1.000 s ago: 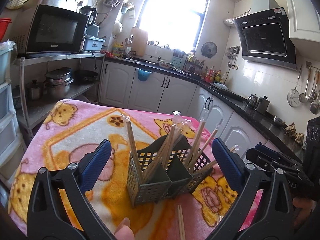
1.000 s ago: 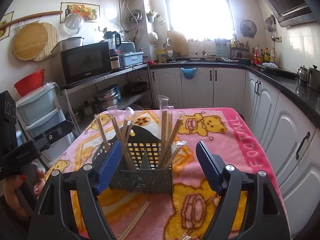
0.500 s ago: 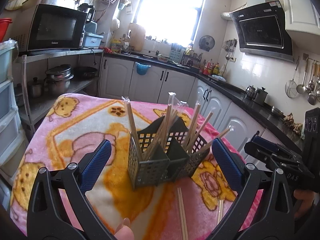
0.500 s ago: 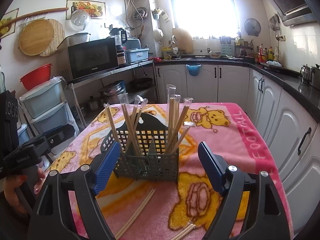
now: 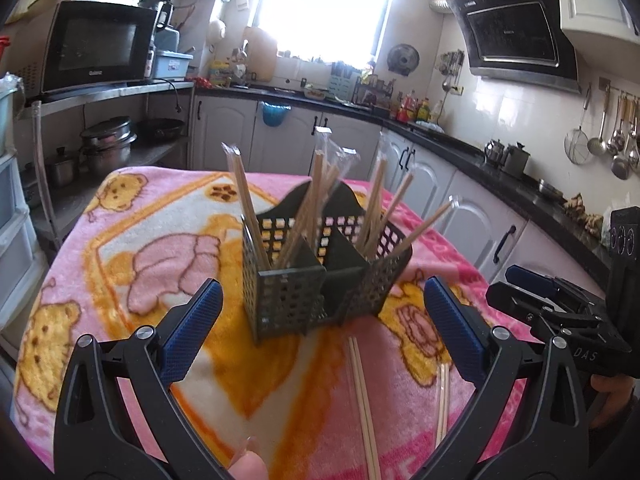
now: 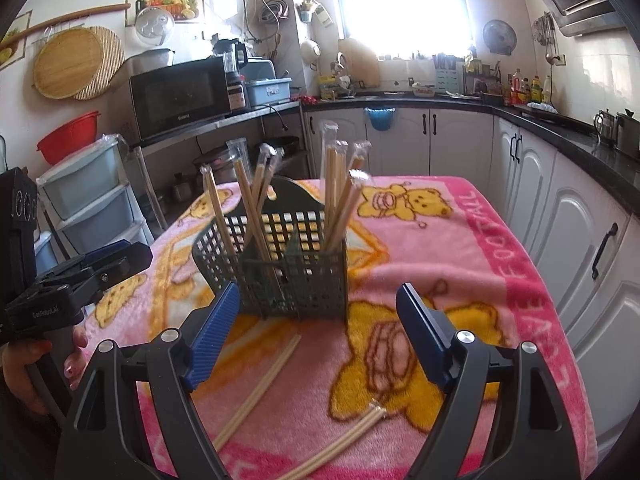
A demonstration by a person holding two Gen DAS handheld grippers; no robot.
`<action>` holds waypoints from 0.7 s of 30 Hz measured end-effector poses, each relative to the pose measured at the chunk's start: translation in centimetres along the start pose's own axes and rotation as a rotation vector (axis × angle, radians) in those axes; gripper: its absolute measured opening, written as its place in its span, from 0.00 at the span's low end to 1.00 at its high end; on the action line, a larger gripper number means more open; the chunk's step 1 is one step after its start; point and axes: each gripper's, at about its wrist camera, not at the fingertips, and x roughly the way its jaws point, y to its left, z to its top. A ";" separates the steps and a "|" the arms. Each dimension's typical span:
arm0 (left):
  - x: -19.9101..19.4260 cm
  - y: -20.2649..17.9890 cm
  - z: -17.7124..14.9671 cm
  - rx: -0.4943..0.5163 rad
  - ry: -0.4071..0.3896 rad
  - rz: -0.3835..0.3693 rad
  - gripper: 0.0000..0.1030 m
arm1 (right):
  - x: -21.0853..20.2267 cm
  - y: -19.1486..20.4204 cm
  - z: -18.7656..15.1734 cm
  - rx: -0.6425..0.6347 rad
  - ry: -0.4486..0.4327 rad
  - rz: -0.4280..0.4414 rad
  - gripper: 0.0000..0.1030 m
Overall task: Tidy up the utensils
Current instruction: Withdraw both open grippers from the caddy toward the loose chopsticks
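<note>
The caddy [image 6: 280, 268] sits mid-table on the pink blanket [image 6: 460, 248], already stuffed with wrapped chopsticks leaning every which way across its compartments. Two loose pairs are left flat on the blanket in front of it: one pair [image 6: 260, 388] running diagonally toward the near edge on the left side, another pair [image 6: 348, 440] closer in and to the right. So I'd say this is the tail end of the job, in between pickups.

Right gripper [image 6: 316, 340] is spread wide, nothing in it, hovering above and just short of the caddy, with both loose pairs below and near its fingers. Left gripper [image 5: 320, 336] is also wide open and empty, caddy straight ahead, loose sticks [image 5: 362, 392] lying between its fingers lower down. Can't really tell if those pairs are wrapped, too blurry.

Next move probably: drop down on one pair, pinch across its middle, tip it upright and into a compartment.
</note>
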 end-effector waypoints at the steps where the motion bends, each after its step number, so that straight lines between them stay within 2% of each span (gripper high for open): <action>1: 0.2 -0.1 -0.2 0.002 0.007 -0.002 0.90 | 0.1 0.0 -0.3 0.002 0.005 -0.002 0.76; 10: 1.6 -0.5 -2.6 0.020 0.074 0.000 0.90 | 0.9 -0.7 -2.8 0.008 0.056 -0.022 0.76; 21: 3.9 -1.2 -4.1 0.040 0.163 -0.012 0.90 | 1.8 -1.8 -5.2 0.042 0.122 -0.025 0.76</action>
